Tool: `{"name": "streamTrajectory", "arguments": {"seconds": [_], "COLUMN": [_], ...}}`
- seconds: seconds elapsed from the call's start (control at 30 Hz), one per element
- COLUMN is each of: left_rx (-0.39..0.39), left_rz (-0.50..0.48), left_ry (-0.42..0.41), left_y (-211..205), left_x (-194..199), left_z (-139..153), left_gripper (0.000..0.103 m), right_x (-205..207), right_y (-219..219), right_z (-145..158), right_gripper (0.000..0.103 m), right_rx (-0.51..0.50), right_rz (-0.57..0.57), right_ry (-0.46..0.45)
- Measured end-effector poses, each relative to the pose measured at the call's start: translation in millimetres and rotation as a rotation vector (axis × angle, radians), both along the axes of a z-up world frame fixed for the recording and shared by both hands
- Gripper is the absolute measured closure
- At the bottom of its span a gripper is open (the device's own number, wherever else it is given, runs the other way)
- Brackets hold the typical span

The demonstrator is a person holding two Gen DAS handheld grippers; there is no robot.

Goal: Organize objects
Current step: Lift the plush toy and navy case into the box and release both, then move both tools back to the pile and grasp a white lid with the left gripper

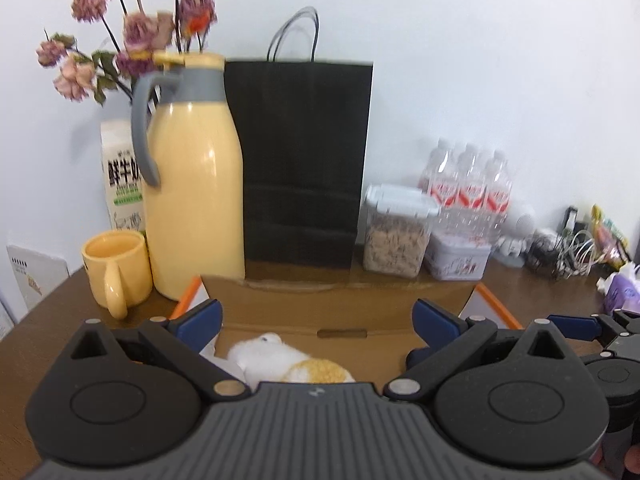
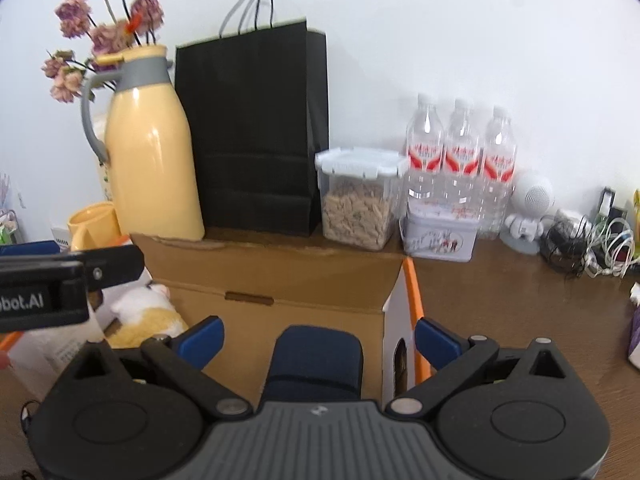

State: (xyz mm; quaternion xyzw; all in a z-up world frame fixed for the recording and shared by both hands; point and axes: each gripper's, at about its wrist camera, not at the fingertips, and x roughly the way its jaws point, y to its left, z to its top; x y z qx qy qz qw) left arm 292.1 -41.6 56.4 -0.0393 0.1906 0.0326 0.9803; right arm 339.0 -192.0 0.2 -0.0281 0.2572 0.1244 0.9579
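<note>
An open cardboard box (image 1: 320,300) with orange-edged flaps sits on the brown table; it also shows in the right wrist view (image 2: 280,280). A white and yellow plush toy (image 1: 288,362) lies inside it, also seen in the right wrist view (image 2: 144,312). My left gripper (image 1: 316,320) is open and empty above the box. My right gripper (image 2: 318,338) is open above the box; a dark blue object (image 2: 316,360) lies between its fingers, apart from both pads. The left gripper's body (image 2: 60,280) shows at the left of the right wrist view.
Behind the box stand a yellow thermos jug (image 1: 192,184), a yellow mug (image 1: 118,268), a milk carton (image 1: 122,176), dried flowers (image 1: 132,36), a black paper bag (image 1: 304,160), a cereal container (image 1: 396,232), a tin (image 1: 456,258), water bottles (image 1: 468,188) and tangled cables (image 1: 560,252).
</note>
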Motion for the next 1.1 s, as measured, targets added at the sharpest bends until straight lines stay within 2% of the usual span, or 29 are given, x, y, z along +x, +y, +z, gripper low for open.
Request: {"name": "streamTrajectory", "arguments": {"seconds": [0.3, 0.5, 0.83, 1.1], "left_rx": [-0.003, -0.006, 0.008, 0.025], "left_rz": [-0.027, -0.04, -0.029, -0.018], "left_ry": [-0.082, -0.097, -0.081, -0.012], "left_y": [3.9, 10.7, 29.3, 42.8], "left_x": [-49.9, -85.5, -139.8, -168.3], "left_z": [24.8, 32.0, 27.4, 3.2], "left_gripper": [0.0, 0.0, 0.0, 0.0], "right_x": [-56.3, -101.1, -167.7, -196.0], "right_y": [-5.4, -8.5, -12.4, -14.2], "right_z": [31.5, 35.4, 16.9, -3.2], "right_gripper": [0.0, 0.0, 0.0, 0.0], "right_rx": [-0.001, 0.001, -0.005, -0.023], "right_rz": [-0.001, 0.016, 0.033, 0.033], "right_ry": [-0.125, -0.153, -0.116, -0.071]}}
